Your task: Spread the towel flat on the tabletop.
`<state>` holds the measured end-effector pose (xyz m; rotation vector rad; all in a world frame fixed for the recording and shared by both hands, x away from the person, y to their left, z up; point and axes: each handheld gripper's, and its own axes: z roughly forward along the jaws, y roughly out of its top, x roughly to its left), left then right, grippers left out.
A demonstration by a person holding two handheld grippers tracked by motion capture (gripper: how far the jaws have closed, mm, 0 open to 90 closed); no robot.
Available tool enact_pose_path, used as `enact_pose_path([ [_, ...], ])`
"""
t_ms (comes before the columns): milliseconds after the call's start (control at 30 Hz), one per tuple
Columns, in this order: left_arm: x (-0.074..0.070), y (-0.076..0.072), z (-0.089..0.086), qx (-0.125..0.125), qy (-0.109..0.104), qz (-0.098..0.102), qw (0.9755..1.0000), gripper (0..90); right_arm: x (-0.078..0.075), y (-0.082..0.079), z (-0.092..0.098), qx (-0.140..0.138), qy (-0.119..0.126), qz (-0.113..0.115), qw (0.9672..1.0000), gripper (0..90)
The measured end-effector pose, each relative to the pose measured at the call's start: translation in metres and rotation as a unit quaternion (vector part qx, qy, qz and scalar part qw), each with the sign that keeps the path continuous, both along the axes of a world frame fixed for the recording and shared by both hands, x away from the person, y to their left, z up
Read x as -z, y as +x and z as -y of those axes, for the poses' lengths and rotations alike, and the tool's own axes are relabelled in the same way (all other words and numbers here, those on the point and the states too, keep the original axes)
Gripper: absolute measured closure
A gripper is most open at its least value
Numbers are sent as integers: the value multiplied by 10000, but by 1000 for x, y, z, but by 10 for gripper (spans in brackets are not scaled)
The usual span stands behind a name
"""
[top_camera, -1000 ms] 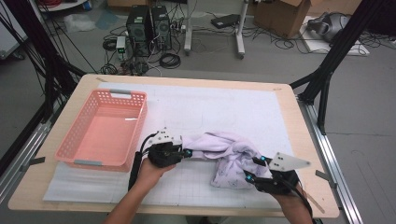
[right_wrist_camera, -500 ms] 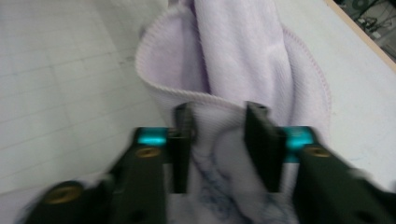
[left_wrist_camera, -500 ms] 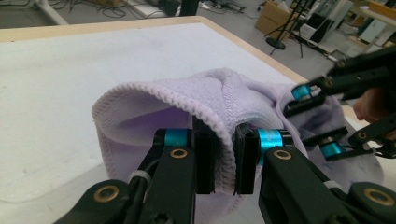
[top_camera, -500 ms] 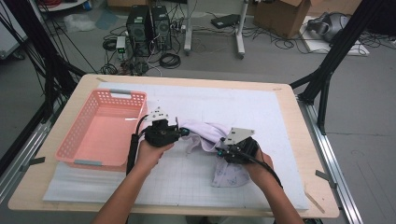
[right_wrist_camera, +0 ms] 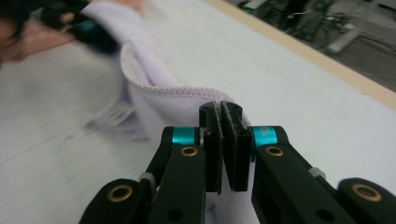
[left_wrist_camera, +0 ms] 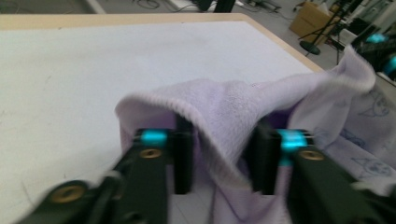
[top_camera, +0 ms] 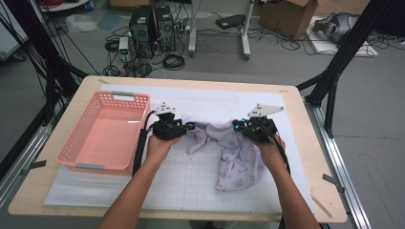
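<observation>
A lavender towel (top_camera: pixel 239 162) with a faint print lies bunched on the white mat, and its upper edge is lifted between my two grippers. My left gripper (top_camera: pixel 191 128) is at the towel's left end. In the left gripper view its jaws (left_wrist_camera: pixel 222 140) have just been opening and stand apart, with a fold of the towel (left_wrist_camera: pixel 224 102) draped loosely over and between them. My right gripper (top_camera: pixel 236 126) is at the towel's right end. Its jaws (right_wrist_camera: pixel 223 112) have just been closing and now pinch the stitched hem of the towel (right_wrist_camera: pixel 149 79).
A pink plastic basket (top_camera: pixel 105 138) stands on the left side of the table, close to my left hand. The white gridded mat (top_camera: pixel 181 186) covers most of the wooden tabletop (top_camera: pixel 310 143). Computers, cables and boxes sit on the floor beyond the far edge.
My right gripper has moved from the front right towards the back and left, closing on the towel's hem. My left gripper has moved farther from the person and its jaws have spread.
</observation>
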<state>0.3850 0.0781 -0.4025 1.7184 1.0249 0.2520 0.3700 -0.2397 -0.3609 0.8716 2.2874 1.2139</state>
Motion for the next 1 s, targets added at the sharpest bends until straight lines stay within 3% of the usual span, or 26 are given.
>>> enact_pose_path([
  [67, 0, 0, 1, -47, 22, 1, 10000, 465, 0, 9, 7, 273, 127, -13, 9995, 871],
  [200, 0, -2, 3, 82, 99, 131, 9998, 452, 2, 25, 18, 718, 250, -76, 9971, 870],
  [300, -3, -6, 4, 165, 236, 259, 9993, 450, 0, 32, 28, 1134, 404, 30, 9927, 871],
  [333, -3, -6, 4, 165, 236, 259, 9993, 445, -1, 32, 32, 1303, 518, 92, 9901, 871],
  [433, -4, -10, 3, 134, 211, 311, 9992, 440, -1, 35, 47, 1892, 555, 160, 9802, 871],
  [500, -4, -12, 2, 210, 199, 321, 9991, 442, 3, 37, 57, 2235, 524, 12, 9733, 865],
  [533, -1, -14, 4, 421, 263, 299, 9983, 445, 5, 38, 62, 2312, 573, -99, 9712, 857],
  [633, 3, -16, 9, 587, 322, 285, 9973, 448, 8, 35, 68, 2323, 570, -166, 9708, 742],
  [767, 10, -18, 24, 900, 375, 223, 9950, 441, 8, 21, 74, 2092, 570, -173, 9761, 654],
  [800, 14, -20, 34, 1069, 465, 195, 9930, 438, 9, 17, 76, 2031, 533, -182, 9775, 641],
  [833, 14, -20, 34, 1069, 465, 195, 9930, 435, 9, 17, 76, 2031, 533, -182, 9775, 641],
  [867, 18, -22, 44, 1290, 510, 133, 9902, 428, 12, 6, 82, 1970, 536, -208, 9787, 626],
  [900, 18, -22, 44, 1290, 510, 133, 9902, 419, 14, 0, 86, 1925, 542, -216, 9796, 612],
  [933, 21, -23, 49, 1382, 562, 130, 9887, 409, 16, -5, 89, 1913, 479, -259, 9800, 598],
  [967, 23, -24, 54, 1466, 661, 147, 9869, 409, 16, -5, 89, 1913, 479, -259, 9800, 598],
  [1000, 27, -25, 63, 1492, 952, 216, 9840, 401, 21, -18, 95, 1851, 467, -242, 9813, 568],
])
